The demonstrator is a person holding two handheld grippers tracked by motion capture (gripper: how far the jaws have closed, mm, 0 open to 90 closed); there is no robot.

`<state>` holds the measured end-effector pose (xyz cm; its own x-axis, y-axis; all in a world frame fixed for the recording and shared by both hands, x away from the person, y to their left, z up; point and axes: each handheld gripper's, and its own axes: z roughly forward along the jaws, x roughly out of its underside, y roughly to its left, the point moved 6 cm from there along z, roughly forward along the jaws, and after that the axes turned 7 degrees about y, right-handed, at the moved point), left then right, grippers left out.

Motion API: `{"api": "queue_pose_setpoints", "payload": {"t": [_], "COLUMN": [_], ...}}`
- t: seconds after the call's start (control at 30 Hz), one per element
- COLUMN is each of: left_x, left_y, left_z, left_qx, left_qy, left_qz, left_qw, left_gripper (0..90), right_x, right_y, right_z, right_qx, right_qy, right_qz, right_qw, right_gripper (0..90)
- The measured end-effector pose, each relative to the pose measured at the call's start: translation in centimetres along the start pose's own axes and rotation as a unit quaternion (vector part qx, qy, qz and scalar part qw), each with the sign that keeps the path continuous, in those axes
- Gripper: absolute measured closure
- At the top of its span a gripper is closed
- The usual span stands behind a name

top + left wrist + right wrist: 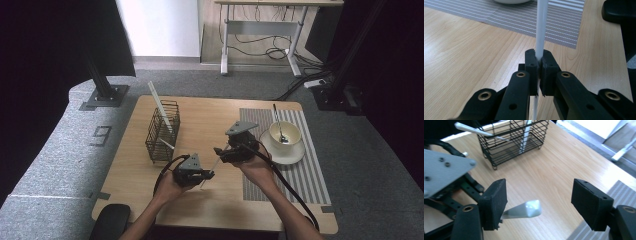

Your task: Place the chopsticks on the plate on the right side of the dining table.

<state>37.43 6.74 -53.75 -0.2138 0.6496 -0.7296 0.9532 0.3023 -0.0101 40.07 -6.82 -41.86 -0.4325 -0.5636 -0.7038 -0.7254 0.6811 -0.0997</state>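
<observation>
Pinching a slim white plastic stick (541, 30), the left gripper (538, 72) has its 2 black fingers clenched on it above the wood-grain desk (469, 55). The right gripper (544, 202) has its blocky padded fingers spread wide around the stick's flat end.

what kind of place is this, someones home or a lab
Most likely a lab or test room, not a home. A small wooden table stands on grey carpet between black curtains and metal stand legs, with a cable-strewn desk behind. The striped placemat with cup and saucer looks staged.

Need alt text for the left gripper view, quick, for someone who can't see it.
The left gripper is shut on a thin white utensil handle that runs upright between its black jaws, above a wooden table with a striped grey placemat beyond.
</observation>
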Motion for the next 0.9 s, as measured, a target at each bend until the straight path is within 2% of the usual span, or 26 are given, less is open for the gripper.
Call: {"api": "queue_pose_setpoints", "payload": {"t": [0.03,0.1,0.17,0.33,0.47,0.7,0.9], "left_x": [0.0,0.0,0.0,0.1,0.3,0.6,0.6], "left_y": [0.1,0.1,0.2,0.2,0.4,0.7,0.6], "left_z": [-0.1,-0.1,-0.2,-0.4,-0.4,-0.4,-0.4], "left_qx": [0.0,0.0,0.001,0.006,0.005,-0.001,-0.002], "left_qy": [-0.001,-0.001,-0.005,-0.009,-0.008,-0.001,-0.001], "left_qz": [-0.002,-0.003,-0.004,-0.006,0.0,0.002,0.01], "left_qw": [1.0,1.0,1.0,0.9999,1.0,1.0,0.9999], "left_gripper": [85.9,85.9,85.8,85.8,85.8,85.8,85.6], "right_x": [0.1,0.1,0.3,0.8,1.8,4.3,5.7], "right_y": [-0.3,-0.4,-0.9,-1.6,-2.4,-4.5,-5.3], "right_z": [0.1,0.0,0.0,0.1,0.4,0.8,1.1], "right_qx": [0.014,0.019,0.035,0.041,0.048,0.059,0.061], "right_qy": [0.003,0.004,0.009,0.011,0.02,0.025,0.027], "right_qz": [-0.003,-0.004,-0.005,0.001,0.006,0.039,0.053], "right_qw": [0.9999,0.9998,0.9993,0.9991,0.9986,0.9972,0.9964], "right_gripper": [25.1,24.6,22.9,22.5,22.2,22.2,22.2]}}
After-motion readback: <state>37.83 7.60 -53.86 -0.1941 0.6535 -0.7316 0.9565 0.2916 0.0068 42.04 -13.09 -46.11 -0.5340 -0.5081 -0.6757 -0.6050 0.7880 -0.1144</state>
